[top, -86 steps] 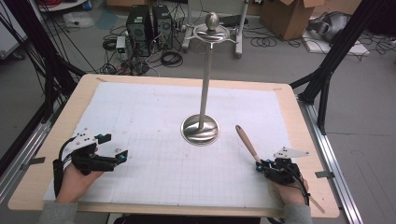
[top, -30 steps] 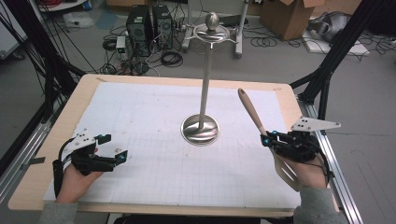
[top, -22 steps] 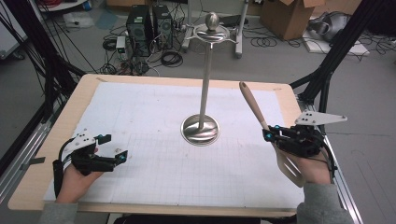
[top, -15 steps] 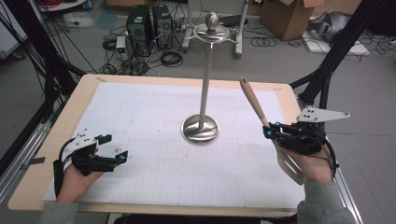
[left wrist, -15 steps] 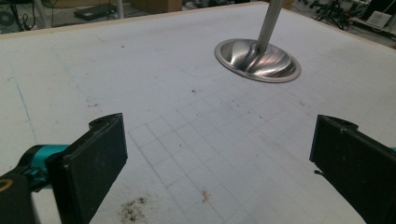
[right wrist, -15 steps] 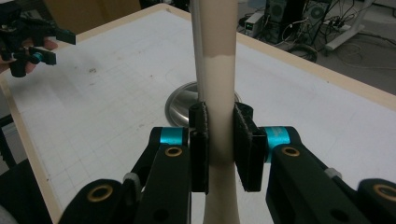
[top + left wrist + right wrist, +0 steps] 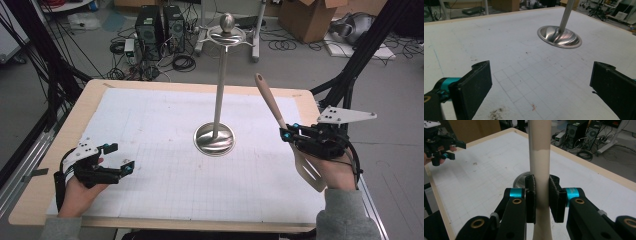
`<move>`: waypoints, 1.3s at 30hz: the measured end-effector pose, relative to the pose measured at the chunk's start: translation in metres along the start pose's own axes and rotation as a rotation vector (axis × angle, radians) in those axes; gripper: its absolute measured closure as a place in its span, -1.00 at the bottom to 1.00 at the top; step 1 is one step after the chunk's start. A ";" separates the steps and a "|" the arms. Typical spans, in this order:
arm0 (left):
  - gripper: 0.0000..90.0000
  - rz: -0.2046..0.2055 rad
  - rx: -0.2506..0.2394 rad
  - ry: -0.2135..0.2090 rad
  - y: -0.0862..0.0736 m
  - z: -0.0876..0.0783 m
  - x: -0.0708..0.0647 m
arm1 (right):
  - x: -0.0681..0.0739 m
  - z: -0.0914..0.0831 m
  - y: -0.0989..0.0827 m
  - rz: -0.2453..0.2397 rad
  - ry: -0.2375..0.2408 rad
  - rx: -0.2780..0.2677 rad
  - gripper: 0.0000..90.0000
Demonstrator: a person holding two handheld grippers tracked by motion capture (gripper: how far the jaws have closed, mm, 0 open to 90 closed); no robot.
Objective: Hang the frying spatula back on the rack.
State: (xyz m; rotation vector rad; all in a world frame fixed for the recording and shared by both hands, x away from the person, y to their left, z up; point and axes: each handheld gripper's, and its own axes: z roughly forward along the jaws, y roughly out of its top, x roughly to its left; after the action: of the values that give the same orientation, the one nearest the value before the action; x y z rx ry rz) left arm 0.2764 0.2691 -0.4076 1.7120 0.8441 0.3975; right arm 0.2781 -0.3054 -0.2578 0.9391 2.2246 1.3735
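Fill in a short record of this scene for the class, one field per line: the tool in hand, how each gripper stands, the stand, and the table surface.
tool: spatula, pale handle tilted up and away, slotted blade low near the hand
right gripper: jaws shut on the spatula handle, held above the table
left gripper: jaws open, nothing between them, near the table's front left
stand: metal pole on a round base, upright mid-table, nothing hanging on it
table: wooden edge, covered by a white gridded sheet
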 end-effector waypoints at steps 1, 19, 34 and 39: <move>-0.90 -0.004 -0.005 -0.010 0.000 0.000 0.000 | 0.000 -0.001 0.002 0.001 0.003 -0.006 0.74; -0.90 0.006 -0.017 -0.061 0.003 0.001 -0.006 | -0.003 -0.018 0.031 -0.021 -0.020 -0.021 0.74; -0.90 0.001 -0.017 -0.043 0.002 -0.003 -0.003 | 0.000 -0.018 0.048 -0.032 -0.004 -0.036 0.74; -0.90 -0.006 -0.027 -0.049 0.002 -0.006 -0.003 | -0.002 -0.014 0.051 -0.019 0.009 -0.047 0.74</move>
State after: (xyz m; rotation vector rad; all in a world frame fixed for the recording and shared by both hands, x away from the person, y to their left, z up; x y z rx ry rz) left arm 0.2707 0.2705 -0.4037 1.6877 0.8044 0.3602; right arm 0.2885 -0.3000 -0.2067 0.8947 2.1925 1.4182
